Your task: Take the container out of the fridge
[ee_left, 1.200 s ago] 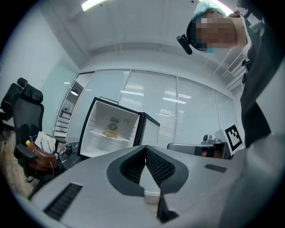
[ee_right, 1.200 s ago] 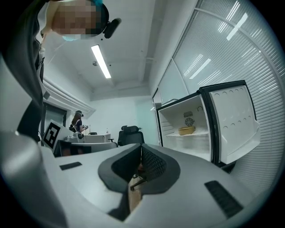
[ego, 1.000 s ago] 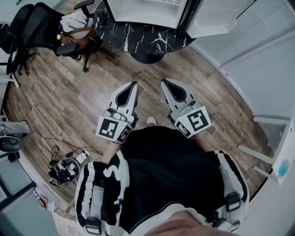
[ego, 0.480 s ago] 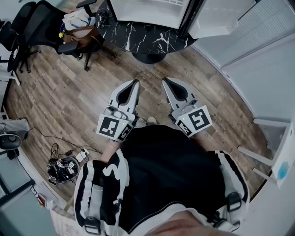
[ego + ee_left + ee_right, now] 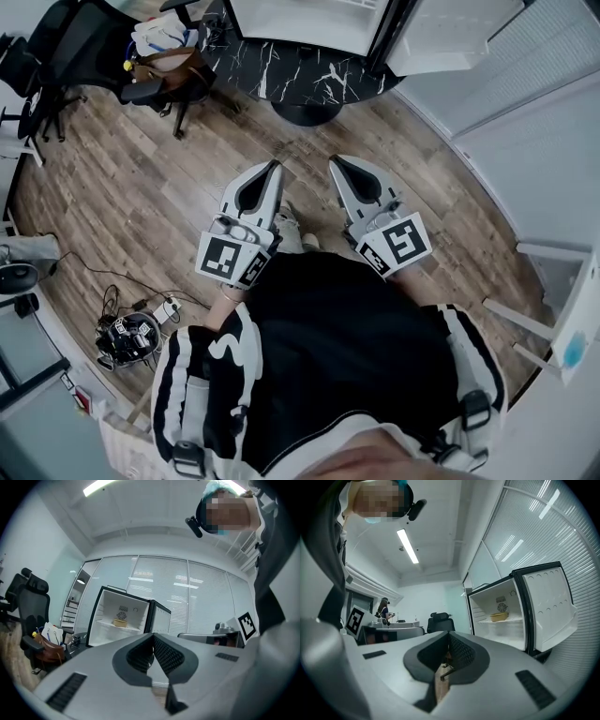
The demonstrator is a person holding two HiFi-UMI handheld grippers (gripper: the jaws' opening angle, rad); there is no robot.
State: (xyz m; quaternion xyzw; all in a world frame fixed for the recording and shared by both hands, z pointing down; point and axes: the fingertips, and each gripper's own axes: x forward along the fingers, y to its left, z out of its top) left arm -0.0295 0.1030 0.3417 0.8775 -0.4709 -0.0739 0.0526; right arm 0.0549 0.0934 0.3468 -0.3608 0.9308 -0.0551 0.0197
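Note:
The small fridge (image 5: 300, 21) stands open at the top of the head view, its door (image 5: 450, 37) swung to the right. A shallow yellow container (image 5: 120, 623) sits on the fridge's white shelf; it also shows as the yellow container (image 5: 498, 617) in the right gripper view. My left gripper (image 5: 274, 169) and right gripper (image 5: 335, 164) are held side by side at waist height, pointing toward the fridge from some distance away. Both are shut with nothing between the jaws, which meet in the left gripper (image 5: 153, 637) and the right gripper (image 5: 448, 637).
The fridge rests on a black marbled round table (image 5: 300, 80). A black office chair with bags (image 5: 150, 56) stands at the upper left. Cables and a small device (image 5: 127, 339) lie on the wood floor at left. A white frame (image 5: 553, 309) stands at right. A person (image 5: 385, 607) is far off.
Both grippers have stayed where they were. The person's shoe below the left gripper has stepped a little forward, and the head view has shifted slightly.

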